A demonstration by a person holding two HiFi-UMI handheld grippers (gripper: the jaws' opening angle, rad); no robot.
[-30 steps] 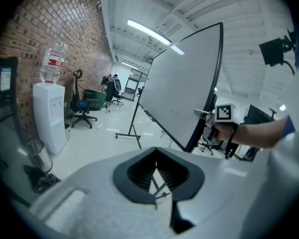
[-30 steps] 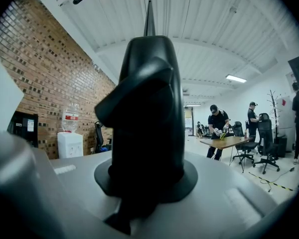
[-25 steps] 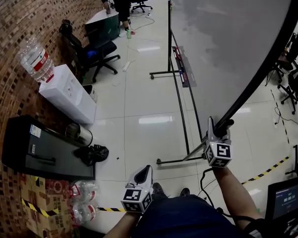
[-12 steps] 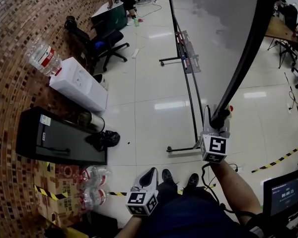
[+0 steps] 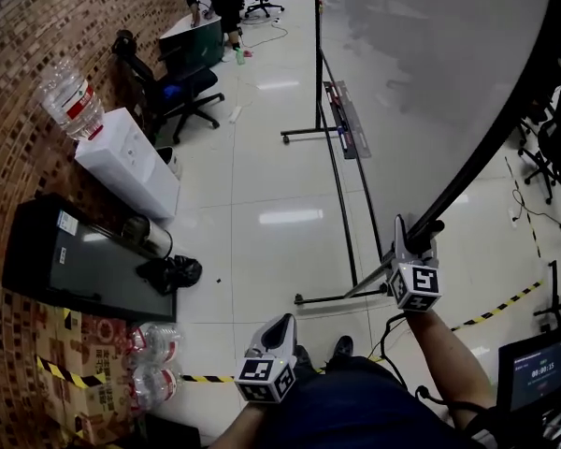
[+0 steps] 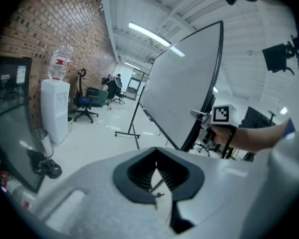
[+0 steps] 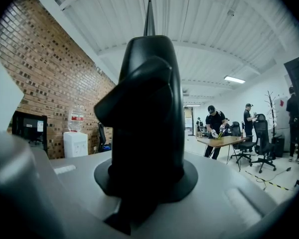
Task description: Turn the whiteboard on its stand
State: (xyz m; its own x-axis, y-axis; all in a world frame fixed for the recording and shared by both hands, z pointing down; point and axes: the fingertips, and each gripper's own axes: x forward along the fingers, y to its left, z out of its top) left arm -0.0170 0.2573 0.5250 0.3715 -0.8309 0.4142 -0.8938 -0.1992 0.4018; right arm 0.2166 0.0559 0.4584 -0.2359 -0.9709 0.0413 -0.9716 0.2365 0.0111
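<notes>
The big grey whiteboard (image 5: 421, 73) with a black frame hangs tilted on its wheeled black stand (image 5: 341, 195) and fills the upper right of the head view. My right gripper (image 5: 413, 241) is shut on the board's black lower corner (image 7: 147, 108), which blocks most of the right gripper view. My left gripper (image 5: 279, 324) hangs low by my body, well left of the board, shut with nothing in it. From the left gripper (image 6: 157, 151) view the whiteboard (image 6: 182, 88) stands ahead, with the right gripper (image 6: 202, 116) on its edge.
Along the brick wall on the left stand a water dispenser (image 5: 122, 171), a black cabinet (image 5: 75, 269) and packs of bottled water (image 5: 150, 363). An office chair (image 5: 173, 92) is farther back. Hazard tape (image 5: 505, 302) crosses the floor. People stand at a table (image 7: 224, 141).
My right gripper has kept its hold on the board's corner and shifted a little with it. My left gripper has drifted slightly sideways. The head view swung and came back.
</notes>
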